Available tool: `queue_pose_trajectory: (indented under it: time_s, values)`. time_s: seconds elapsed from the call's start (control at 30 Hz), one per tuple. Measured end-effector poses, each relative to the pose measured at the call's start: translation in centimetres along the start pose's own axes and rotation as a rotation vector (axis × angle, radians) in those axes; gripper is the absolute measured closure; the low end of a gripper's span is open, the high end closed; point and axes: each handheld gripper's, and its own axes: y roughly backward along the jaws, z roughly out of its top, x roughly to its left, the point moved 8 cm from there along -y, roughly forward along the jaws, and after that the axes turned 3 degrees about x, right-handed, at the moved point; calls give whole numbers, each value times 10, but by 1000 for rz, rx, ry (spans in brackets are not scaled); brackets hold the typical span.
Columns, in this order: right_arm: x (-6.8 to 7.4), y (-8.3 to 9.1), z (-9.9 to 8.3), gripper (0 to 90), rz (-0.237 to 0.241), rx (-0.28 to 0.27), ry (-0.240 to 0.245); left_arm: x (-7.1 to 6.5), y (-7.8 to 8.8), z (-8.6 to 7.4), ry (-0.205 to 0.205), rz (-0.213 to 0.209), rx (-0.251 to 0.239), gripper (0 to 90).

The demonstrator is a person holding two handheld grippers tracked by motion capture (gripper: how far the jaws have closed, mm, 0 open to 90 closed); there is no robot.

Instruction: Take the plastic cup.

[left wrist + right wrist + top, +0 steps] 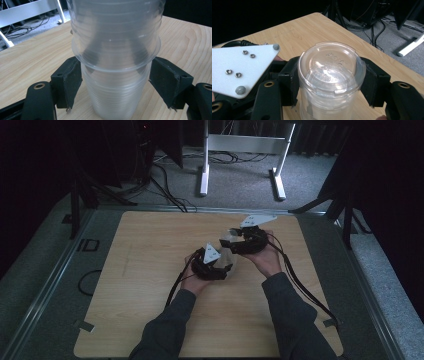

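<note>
Cups, clear plastic and nested into a stack [229,251], hang between the two grippers at the middle of the high view, above the table [150,285]. Seen along the left gripper [113,82], the lowest cup [113,97] fills the lower centre of the frame, its body between the two black pads; the left pad lies against its wall, the right pad stands just off it, so I judge this grip loose or not yet made. Above it, the rim of the next cup [116,63] flares out wider than the jaws. In the right gripper view, the right gripper [332,82] is clamped on the far end of the stack, both pads pressing the sides just under the flat base [331,65] at frame centre, with the left gripper's white plate [239,67] at the left. The step looks like pulling one cup off the stack. To do it well, the left jaws should close on the single cup below the flared rim, gently enough not to crush the thin wall, then draw straight along the stack's axis while the right gripper holds firm. Twisting or tilting could jam the cups or drag two off together.
</note>
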Motion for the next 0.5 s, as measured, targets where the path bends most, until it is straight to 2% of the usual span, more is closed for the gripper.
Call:
queue_pose_trajectory:
  time_s: [0.5]
  values:
    - [-3,20,12,409,11,-32,-16,-1,0,-1,1,-13,2,289]
